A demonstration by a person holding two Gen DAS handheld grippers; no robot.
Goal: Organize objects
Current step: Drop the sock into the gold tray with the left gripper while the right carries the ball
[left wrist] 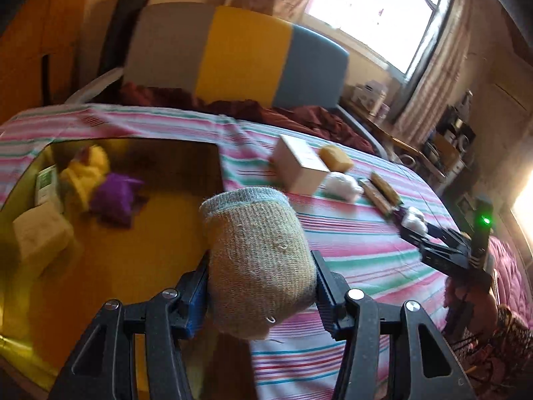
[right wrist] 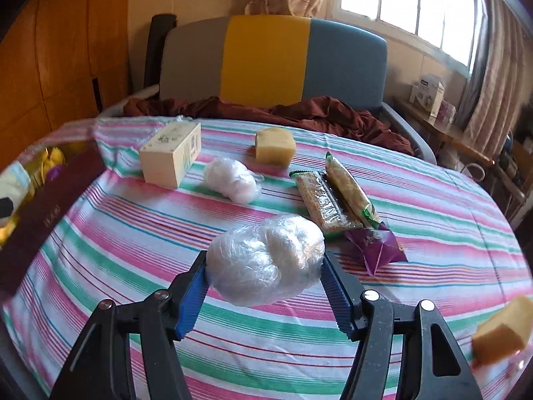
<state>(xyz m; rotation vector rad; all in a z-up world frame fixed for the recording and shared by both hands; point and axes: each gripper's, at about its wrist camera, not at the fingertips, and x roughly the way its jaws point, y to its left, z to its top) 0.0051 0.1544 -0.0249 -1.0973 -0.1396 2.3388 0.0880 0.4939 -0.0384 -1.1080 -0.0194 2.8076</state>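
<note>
My left gripper (left wrist: 261, 281) is shut on a rolled beige sock (left wrist: 260, 260), held at the right edge of an open box with a yellow floor (left wrist: 133, 260). Inside the box lie a yellow plush (left wrist: 87, 173), a purple plush (left wrist: 115, 198) and a pale sponge block (left wrist: 40, 236). My right gripper (right wrist: 265, 276) is shut on a white bundle in clear plastic wrap (right wrist: 266, 263), held above the striped cloth (right wrist: 133, 233). In the left wrist view the right gripper (left wrist: 414, 221) shows at the right with the same white bundle.
On the cloth lie a cream carton (right wrist: 171, 158), a second wrapped white bundle (right wrist: 233, 180), a yellow sponge (right wrist: 274, 145), two snack bars (right wrist: 333, 196), a purple packet (right wrist: 376, 246) and another sponge (right wrist: 503, 330) at the right edge. The box's dark wall (right wrist: 50, 213) stands at left.
</note>
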